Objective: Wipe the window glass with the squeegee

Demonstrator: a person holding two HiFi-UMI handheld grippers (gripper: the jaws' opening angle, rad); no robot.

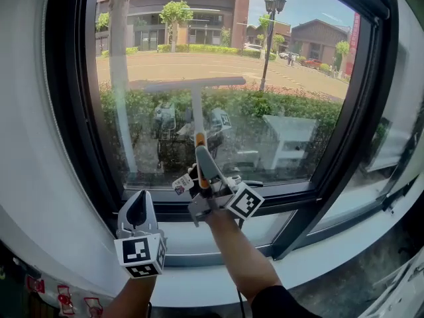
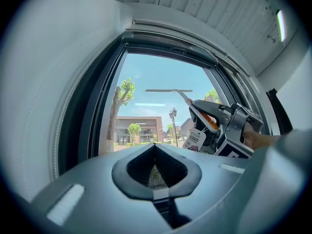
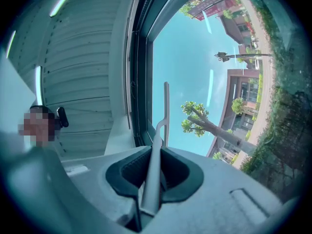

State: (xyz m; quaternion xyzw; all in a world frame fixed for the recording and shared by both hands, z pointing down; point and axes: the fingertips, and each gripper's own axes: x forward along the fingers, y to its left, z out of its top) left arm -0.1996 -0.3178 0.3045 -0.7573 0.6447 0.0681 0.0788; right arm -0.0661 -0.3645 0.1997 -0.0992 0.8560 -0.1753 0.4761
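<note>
The squeegee (image 1: 197, 111) is standing nearly upright in front of the window glass (image 1: 291, 58), its pale blade lying level across the middle of the pane and its thin shaft running down into a grey handle with an orange stripe. I cannot tell whether the blade edge is actually pressing on the glass. A small paper tag (image 1: 180, 185) is dangling just left of the handle's lower end.

The right gripper (image 1: 201, 177) is clenching that handle. In the right gripper view its dark jaws are closing tightly on either side of the squeegee (image 3: 155, 165), and the shaft is rising from between them toward the blade near the dark window frame (image 3: 139, 82).

The left gripper (image 1: 137, 203) is hanging lower and to the left, near the white sill (image 1: 218, 280) and well apart from the squeegee. In the left gripper view its jaws are meeting at the tips with nothing caught between them, and the left gripper (image 2: 155, 150) is pointing up at the pane, with the squeegee (image 2: 168, 90) and the tag (image 2: 195, 139) showing off to the right.

Through the glass, a hedge (image 1: 285, 108) and a street are lying in bright sun.
</note>
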